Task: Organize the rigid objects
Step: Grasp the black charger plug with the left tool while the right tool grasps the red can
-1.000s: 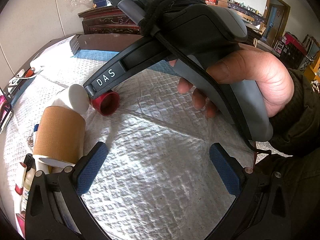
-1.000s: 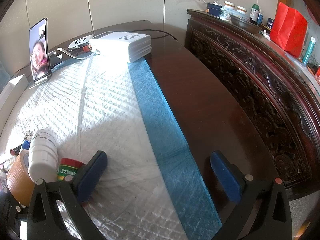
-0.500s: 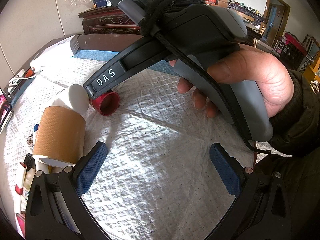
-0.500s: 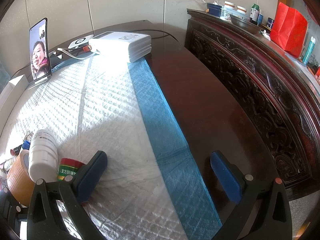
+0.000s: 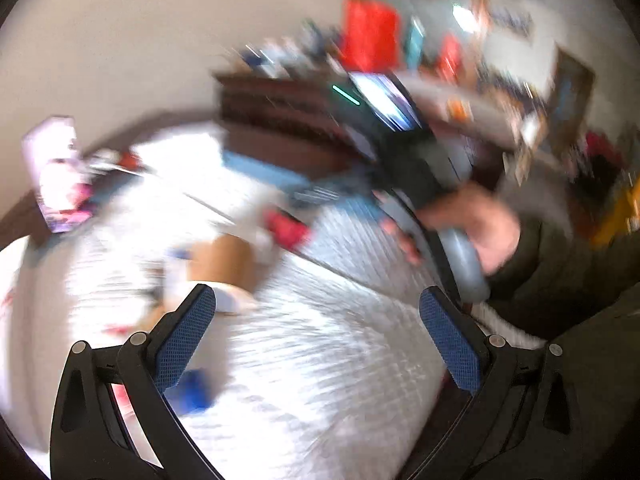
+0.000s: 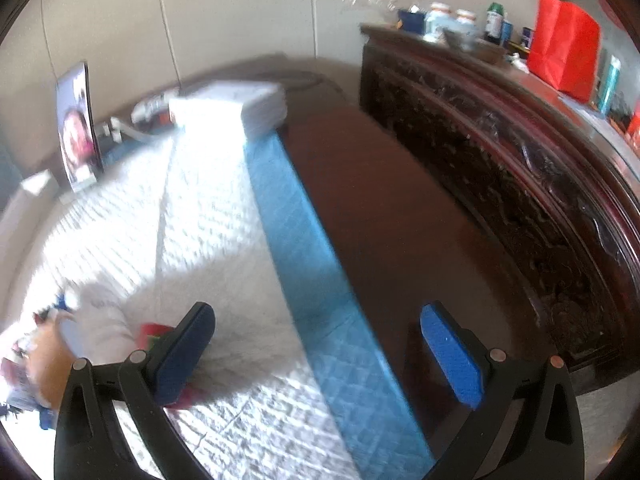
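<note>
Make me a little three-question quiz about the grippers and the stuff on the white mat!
1. True or false: the left gripper is holding something between its blue pads.
2. In the right wrist view, what lies along the white mat's right edge? A) a blue strip B) a green rope C) a yellow ruler
3. Fill in: on the dark carved cabinet stands a bright ____ bag.

Key:
1. False. The left gripper is open with nothing between its pads, and so is the right gripper.
2. A, the blue strip.
3. Red.
</note>
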The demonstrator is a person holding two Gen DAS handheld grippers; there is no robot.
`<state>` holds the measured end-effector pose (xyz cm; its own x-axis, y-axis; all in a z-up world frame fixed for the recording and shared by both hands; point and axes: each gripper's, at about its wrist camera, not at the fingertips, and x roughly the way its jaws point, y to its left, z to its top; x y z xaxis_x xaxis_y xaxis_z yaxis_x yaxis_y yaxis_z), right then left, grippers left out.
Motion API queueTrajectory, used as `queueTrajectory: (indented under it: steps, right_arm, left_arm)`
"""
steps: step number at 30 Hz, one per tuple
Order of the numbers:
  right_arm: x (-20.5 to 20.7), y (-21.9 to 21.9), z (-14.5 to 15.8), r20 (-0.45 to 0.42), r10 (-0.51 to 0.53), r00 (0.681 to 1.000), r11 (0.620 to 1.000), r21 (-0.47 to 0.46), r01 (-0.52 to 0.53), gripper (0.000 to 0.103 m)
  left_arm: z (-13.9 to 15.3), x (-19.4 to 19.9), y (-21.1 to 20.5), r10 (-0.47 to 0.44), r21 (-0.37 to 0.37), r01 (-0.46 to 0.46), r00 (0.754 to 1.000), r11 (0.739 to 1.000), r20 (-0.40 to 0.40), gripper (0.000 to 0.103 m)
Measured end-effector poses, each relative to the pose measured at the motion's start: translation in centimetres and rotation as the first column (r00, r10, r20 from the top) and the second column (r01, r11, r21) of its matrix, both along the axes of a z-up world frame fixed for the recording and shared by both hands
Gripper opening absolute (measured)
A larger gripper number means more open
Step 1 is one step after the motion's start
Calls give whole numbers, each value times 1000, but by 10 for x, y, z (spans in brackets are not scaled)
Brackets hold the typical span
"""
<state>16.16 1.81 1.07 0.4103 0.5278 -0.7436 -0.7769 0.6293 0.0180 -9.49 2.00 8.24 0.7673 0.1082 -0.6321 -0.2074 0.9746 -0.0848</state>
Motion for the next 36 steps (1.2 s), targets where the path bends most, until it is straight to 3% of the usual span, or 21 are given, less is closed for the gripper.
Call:
queueTrajectory:
  steps: [2,3,5,7,8,9,12,13,15,20,23,25,28,32,36]
  right_arm:
    - [0,-14,18,15,3,1000,996,93,-5,103]
    - [-1,-25,30,1,27,1000,981,192,-27,103]
    - [-4,-43,50,-11,107,994,930,355,-96,103]
    - [-10,-55,62,-37,221,974,846,505,-173,103]
    - [-12,-58,65,-30,263,964,812,547,-205,103]
    - [-16,-61,70,-10,309,951,785,566,-250,103]
    - [-36,-38,65,54,361,931,859,369,-355,103]
    - [-37,-32,62,49,349,936,884,313,-347,103]
    - [-32,-25,45,-40,333,942,923,216,-318,103]
    - [-33,-35,28,-130,360,924,927,161,-339,103]
    - [-36,-39,27,-66,362,930,928,121,-353,103]
    - [-40,-46,27,-29,364,931,928,92,-361,102]
    - [-47,-43,21,11,379,925,924,44,-379,92]
    - [-47,-26,10,13,395,918,919,-3,-395,67]
    - [-48,-18,5,1,409,912,912,-37,-409,52]
  left_arm:
    - [19,-43,18,142,35,-145,986,989,88,103]
    - [23,-62,28,220,51,-227,969,972,115,103]
    - [21,-92,57,409,24,-413,908,911,90,103]
    - [8,-124,84,561,-38,-560,825,828,66,103]
    - [4,-146,87,599,-38,-598,797,801,80,103]
    - [-2,-156,91,628,-80,-623,777,778,50,103]
    - [-31,-181,97,692,-175,-684,722,708,-23,102]
    - [-38,-173,97,695,-193,-690,717,697,-56,100]
    - [-45,-167,93,688,-215,-687,721,694,-82,97]
    - [-58,-135,78,627,-179,-641,768,747,-133,96]
    - [-61,-127,74,618,-136,-638,769,758,-166,83]
    - [-67,-122,74,622,-120,-648,759,753,-195,68]
    - [-77,-115,75,618,-115,-651,752,750,-228,62]
    - [-80,-111,74,622,-94,-654,747,750,-236,61]
    - [-81,-106,76,632,-50,-660,736,750,-244,41]
